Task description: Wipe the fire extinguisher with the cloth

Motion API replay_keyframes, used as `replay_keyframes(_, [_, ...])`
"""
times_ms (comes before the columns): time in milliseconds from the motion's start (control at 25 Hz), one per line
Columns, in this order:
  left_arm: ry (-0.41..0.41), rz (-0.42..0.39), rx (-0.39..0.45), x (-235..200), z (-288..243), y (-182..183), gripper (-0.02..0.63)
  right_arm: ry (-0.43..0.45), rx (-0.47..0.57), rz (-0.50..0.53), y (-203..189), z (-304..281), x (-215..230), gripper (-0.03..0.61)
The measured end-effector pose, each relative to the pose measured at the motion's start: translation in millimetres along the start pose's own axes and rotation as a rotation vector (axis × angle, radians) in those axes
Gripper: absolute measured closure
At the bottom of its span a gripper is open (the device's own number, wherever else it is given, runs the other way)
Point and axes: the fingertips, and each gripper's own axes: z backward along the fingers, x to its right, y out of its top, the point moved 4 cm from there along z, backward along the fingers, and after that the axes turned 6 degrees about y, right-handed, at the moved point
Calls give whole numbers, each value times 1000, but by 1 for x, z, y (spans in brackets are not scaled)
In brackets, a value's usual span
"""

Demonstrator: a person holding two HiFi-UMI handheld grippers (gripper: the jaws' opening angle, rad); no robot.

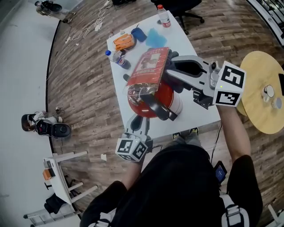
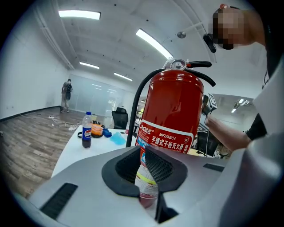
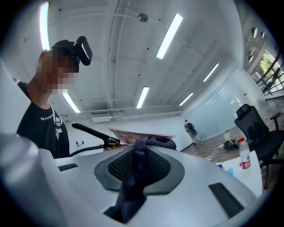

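Note:
The red fire extinguisher stands upright at the near edge of the white table. It fills the left gripper view. My left gripper points at its lower body with the jaws almost together. Only a strip of the extinguisher's label shows in the slit. My right gripper reaches in from the right near the top, shut on a dark cloth. A red printed sheet lies over the extinguisher's far side at those jaws. The black handle shows left of the cloth.
A cola bottle, an orange thing, a light blue thing and a water bottle stand on the table's far half. A round wooden table is at the right and an office chair beyond.

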Motion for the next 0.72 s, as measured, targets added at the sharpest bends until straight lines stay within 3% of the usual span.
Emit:
replay_keyframes(120, [23, 2, -8, -3, -4, -2, 560, 152, -77, 15, 10, -33, 5, 503])
replay_keyframes(240, [38, -1, -7, -2, -4, -2, 560, 219, -133, -46, 4, -55, 24, 503])
replay_keyframes(320, [45, -2, -6, -1, -2, -3, 560, 205, -181, -101, -13, -61, 44, 503])
replay_keyframes(400, [53, -1, -4, -1, 0, -2, 560, 173, -317, -133, -53, -67, 63, 503])
replay_keyframes(480, [60, 2, 1, -2, 1, 0, 560, 159, -442, -231, -105, -68, 78, 505])
replay_keyframes(600, [70, 4, 3, 0, 6, 1, 560, 143, -448, -456, -175, -48, 93, 505])
replay_keyframes(720, [68, 1, -4, 0, 4, -1, 560, 62, -428, -569, -225, -17, 111, 505])
